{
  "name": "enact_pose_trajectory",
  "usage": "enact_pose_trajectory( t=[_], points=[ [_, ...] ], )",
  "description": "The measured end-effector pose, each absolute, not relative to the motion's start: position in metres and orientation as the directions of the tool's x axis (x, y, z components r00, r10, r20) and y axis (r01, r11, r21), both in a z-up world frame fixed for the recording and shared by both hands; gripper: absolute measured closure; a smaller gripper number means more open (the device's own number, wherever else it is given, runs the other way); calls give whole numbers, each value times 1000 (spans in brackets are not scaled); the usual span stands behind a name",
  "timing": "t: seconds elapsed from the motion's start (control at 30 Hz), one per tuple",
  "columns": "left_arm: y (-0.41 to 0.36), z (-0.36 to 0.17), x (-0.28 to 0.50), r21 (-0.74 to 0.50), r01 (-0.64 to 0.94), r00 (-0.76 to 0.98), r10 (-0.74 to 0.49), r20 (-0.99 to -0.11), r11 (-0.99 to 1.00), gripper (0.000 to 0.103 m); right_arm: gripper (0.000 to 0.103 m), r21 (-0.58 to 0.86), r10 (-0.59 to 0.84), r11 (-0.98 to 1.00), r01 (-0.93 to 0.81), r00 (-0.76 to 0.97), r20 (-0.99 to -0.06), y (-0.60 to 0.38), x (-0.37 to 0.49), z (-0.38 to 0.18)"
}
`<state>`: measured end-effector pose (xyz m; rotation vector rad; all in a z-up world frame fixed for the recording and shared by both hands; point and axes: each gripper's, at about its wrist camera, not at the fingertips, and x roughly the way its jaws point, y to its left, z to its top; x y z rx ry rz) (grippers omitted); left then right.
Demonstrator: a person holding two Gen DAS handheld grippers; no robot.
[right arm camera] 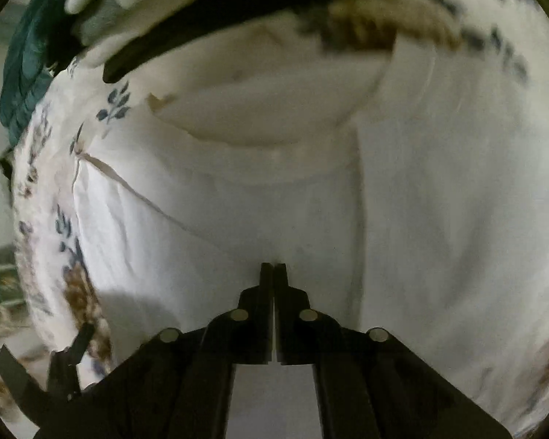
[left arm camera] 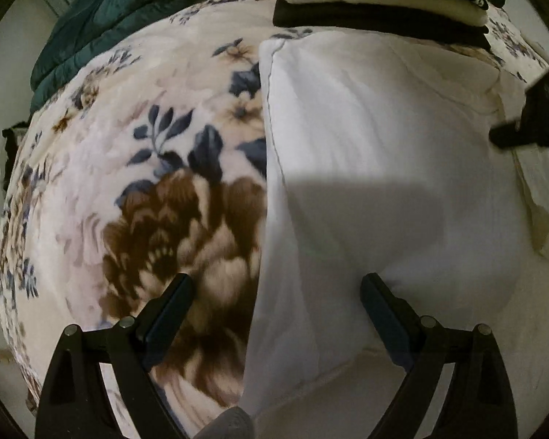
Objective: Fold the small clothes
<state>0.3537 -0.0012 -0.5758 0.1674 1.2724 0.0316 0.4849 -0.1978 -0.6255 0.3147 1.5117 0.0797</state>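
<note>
My left gripper [left arm camera: 276,292], fingers spread, straddles the white garment's [left arm camera: 366,153] left edge running away from me, while my right gripper [right arm camera: 273,269], fingers pressed together, hangs over its middle

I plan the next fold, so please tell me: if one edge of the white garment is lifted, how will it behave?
The white garment will probably hang limp: it shows soft creases and already lies folded over itself. It looks thin, so likely light. It may drag on the fuzzy floral blanket rather than slide.
</note>
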Motion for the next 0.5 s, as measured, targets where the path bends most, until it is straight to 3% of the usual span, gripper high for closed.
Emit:
enact_pose_trajectory(
  t=[0.17, 0.2, 0.27, 0.3, 0.33, 0.5],
  points=[
    [8, -554, 349, 106, 18, 310, 95, -946, 994, 10, 102, 272, 268, 944, 188, 44, -962, -224, 492, -608],
    [9, -546, 349, 101, 13, 325, 91, -941, 995, 10, 97, 287, 284, 936, 203, 42, -958, -234, 487, -602],
    [8, -526, 342, 95, 10, 357, 85, -930, 995, 10, 69, 293, 292, 929, 225, 38, -956, -255, 473, -586],
    [7, -516, 338, 88, 8, 370, 79, -926, 996, 10, 50, 301, 300, 924, 235, 42, -953, -269, 461, -578],
    [5, -508, 334, 82, 5, 375, 74, -924, 997, 10, 43, 310, 310, 916, 254, 42, -950, -288, 445, -567],
    [-28, -477, 303, 41, 1, 355, 38, -934, 999, 10, 43, 284, 295, 914, 290, 3, -955, -349, 381, -544]
  ],
)
